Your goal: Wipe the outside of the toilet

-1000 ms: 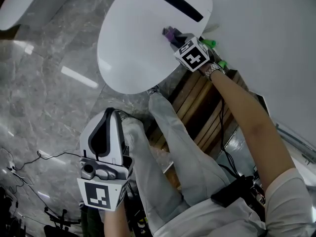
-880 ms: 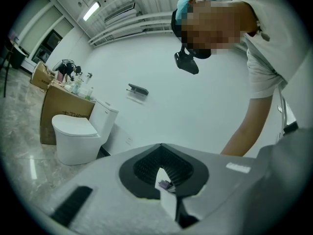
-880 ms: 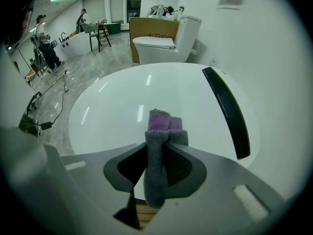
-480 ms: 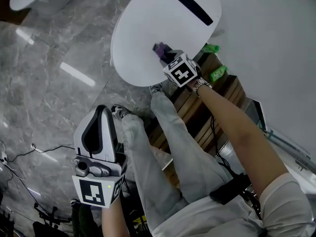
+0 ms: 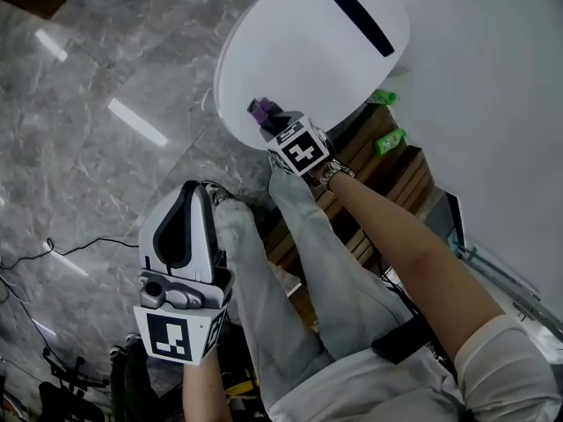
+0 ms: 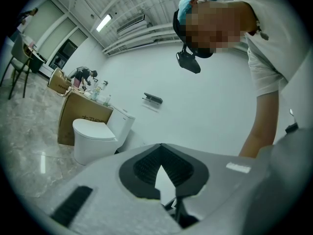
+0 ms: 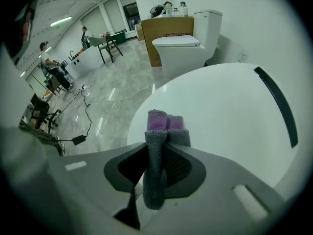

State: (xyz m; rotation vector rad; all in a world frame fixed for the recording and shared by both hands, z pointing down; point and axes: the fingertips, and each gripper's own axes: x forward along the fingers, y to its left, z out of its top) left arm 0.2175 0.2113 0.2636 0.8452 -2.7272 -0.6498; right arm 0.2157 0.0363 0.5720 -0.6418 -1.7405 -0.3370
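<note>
Right gripper view: the right gripper [image 7: 163, 148] clamps a folded grey-and-purple cloth [image 7: 165, 123] against the toilet lid [image 7: 230, 106], near its front rim. Keep the cloth flat and overlap strokes, carrying them over the edge. The left gripper [image 5: 194, 195], closed and empty, hangs well off the lid. Over the last second the cloth has slid from mid-lid toward that rim.

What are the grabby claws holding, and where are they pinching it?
The right gripper pinches a folded grey-and-purple cloth around its middle, and the purple end pokes out past the jaws. The left gripper holds nothing, its jaws together.
</note>
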